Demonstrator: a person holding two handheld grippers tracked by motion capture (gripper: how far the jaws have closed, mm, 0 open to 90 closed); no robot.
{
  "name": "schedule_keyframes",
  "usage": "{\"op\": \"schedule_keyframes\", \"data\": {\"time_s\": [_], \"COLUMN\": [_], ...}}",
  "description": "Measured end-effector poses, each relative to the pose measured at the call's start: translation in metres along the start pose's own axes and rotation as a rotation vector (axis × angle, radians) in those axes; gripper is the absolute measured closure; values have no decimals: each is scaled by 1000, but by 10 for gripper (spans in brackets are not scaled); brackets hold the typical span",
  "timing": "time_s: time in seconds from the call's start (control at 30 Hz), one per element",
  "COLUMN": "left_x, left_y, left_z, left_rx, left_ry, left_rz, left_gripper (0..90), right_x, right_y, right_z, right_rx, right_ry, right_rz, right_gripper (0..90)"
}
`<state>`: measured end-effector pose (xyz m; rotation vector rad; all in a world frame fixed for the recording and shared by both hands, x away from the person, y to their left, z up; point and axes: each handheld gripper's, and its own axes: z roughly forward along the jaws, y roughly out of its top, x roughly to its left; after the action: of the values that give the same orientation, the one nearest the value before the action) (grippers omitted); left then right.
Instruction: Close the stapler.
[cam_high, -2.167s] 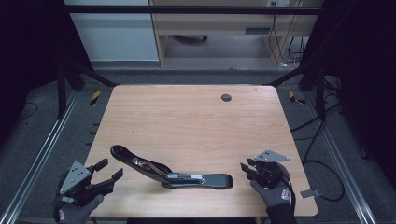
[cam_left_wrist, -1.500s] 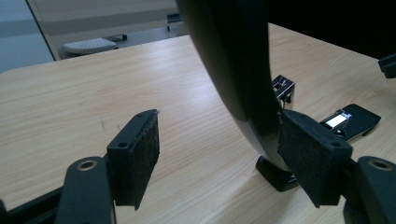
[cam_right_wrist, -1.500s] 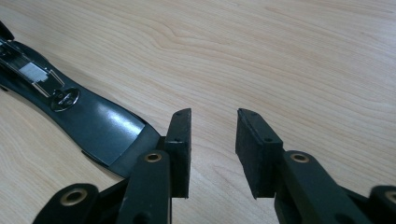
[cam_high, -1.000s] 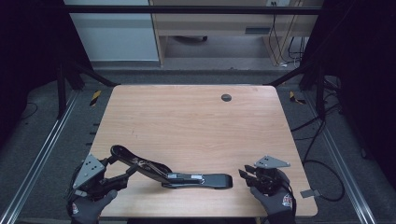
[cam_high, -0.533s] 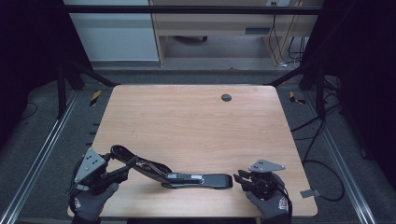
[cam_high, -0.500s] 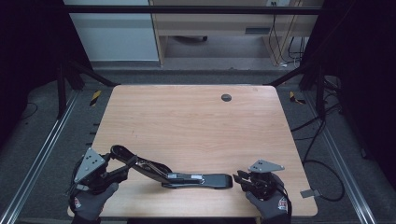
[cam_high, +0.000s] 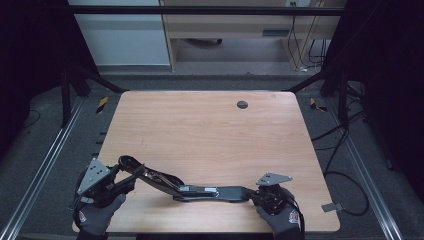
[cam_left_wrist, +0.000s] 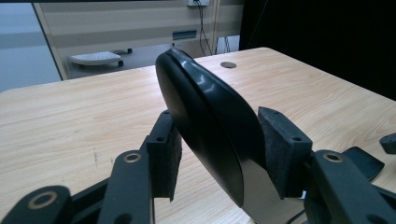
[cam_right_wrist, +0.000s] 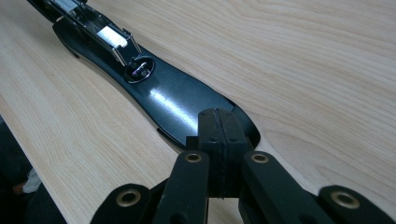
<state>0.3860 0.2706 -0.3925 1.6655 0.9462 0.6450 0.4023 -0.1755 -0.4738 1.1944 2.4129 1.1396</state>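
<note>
Pale wooden table (cam_high: 210, 135) under dark surroundings carries a long black stapler (cam_high: 200, 190) swung fully open along its near edge, base flat, upper arm angled up to the left. The right gripper (cam_high: 261, 196) rests on the tip of the base plate (cam_right_wrist: 187, 105), its jaws having just closed pad against pad, likely to pin that end down. The left gripper (cam_high: 119, 176) brackets the raised handle (cam_left_wrist: 205, 126), jaws half spread and just narrowing, one pad (cam_left_wrist: 167, 156) touching it, the other pad (cam_left_wrist: 280, 149) close beside; it seems placed to take hold of the arm and fold it shut
</note>
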Motion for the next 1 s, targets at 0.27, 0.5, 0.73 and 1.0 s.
{"op": "schedule_keyframes", "data": {"time_s": [0.27,0.5,0.73,1.0], "left_x": [0,-1,-2,-4], "left_y": [0,0,2,3], "left_z": [0,0,-1,0], "left_rx": [1,1,3,0], "left_ry": [-3,-4,-9,-15], "left_rz": [-13,-20,-19,-25], "left_gripper": [520,525,528,535], "right_x": [4,3,4,4], "right_y": [1,0,0,-1], "right_z": [11,14,18,18], "right_rx": [21,34,50,43], "right_ry": [19,25,25,34], "right_rz": [0,2,-7,7], "right_gripper": [900,900,900,900]}}
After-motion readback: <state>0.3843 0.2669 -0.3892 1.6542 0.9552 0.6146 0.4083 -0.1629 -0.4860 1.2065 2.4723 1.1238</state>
